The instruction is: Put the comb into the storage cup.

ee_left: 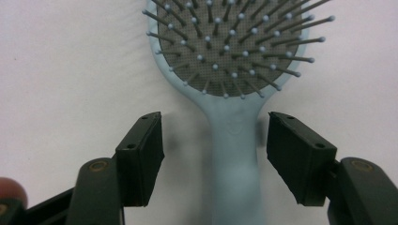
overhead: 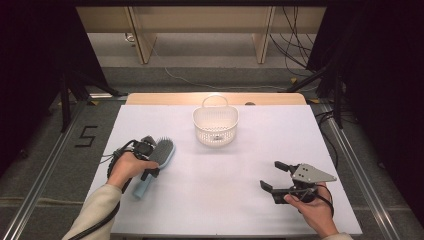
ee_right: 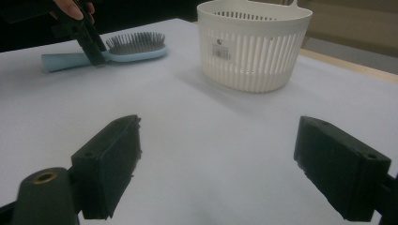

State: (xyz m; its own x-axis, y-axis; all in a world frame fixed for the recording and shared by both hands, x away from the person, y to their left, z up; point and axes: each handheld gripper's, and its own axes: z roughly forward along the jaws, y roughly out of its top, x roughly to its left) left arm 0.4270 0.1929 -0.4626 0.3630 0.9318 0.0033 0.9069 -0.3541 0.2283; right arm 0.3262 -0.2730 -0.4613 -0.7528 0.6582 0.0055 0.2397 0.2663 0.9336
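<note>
STEP: grasping hairbrush | left hand-held gripper [ee_left: 215, 140] straddles the handle of the light-blue plastic paddle hairbrush [ee_left: 233, 154] lying on the white table [overhead: 210, 200], jaws apparently not yet touching | right hand-held gripper [overhead: 274, 176] released, idle | NEXT: clench on handle, lift, probably toward white slotted plastic basket [overhead: 215, 127]

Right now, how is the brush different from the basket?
The brush is pale blue with dark bristles; the basket is white with slotted walls. The brush lies flat, its handle between the left gripper jaws; the basket stands upright, apart from both grippers. Both sit on the white table.
</note>
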